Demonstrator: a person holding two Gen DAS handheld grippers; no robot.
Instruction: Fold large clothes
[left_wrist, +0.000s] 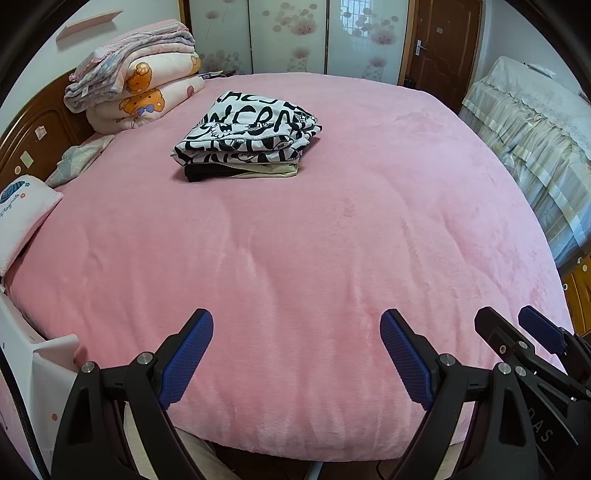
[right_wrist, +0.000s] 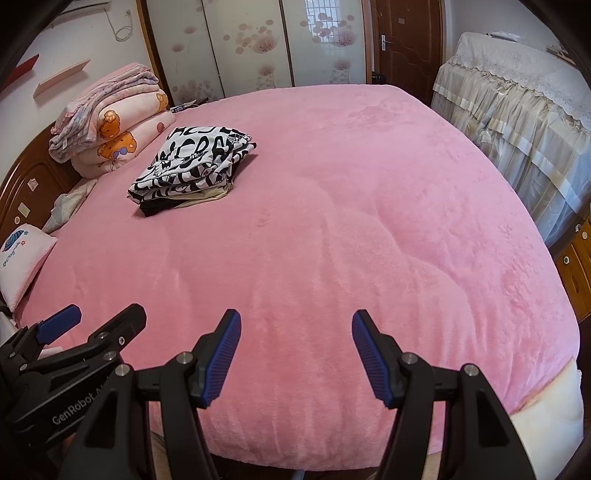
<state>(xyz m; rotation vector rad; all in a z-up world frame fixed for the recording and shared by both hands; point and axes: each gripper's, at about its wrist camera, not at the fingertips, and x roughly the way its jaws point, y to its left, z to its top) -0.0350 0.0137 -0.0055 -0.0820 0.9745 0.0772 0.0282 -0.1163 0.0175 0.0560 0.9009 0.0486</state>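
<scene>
A stack of folded clothes (left_wrist: 247, 142) lies on the far left part of the pink bed (left_wrist: 314, 258); a black-and-white lettered garment is on top, with beige and black pieces under it. In the right wrist view the same stack (right_wrist: 192, 170) sits left of centre. My left gripper (left_wrist: 297, 354) hovers open over the bed's near edge, nothing between its blue pads. My right gripper (right_wrist: 297, 354) is also open and empty beside it; it shows at the right edge of the left wrist view (left_wrist: 517, 328), and the left one (right_wrist: 103, 317) shows at the left edge of the right wrist view.
Folded quilts (left_wrist: 136, 81) are piled by the wooden headboard (left_wrist: 33, 136) at far left, with a pink pillow (left_wrist: 22, 214) nearer. A cloth-draped piece of furniture (left_wrist: 535, 140) stands along the right side. Wardrobe doors and a brown door (left_wrist: 443, 40) are behind the bed.
</scene>
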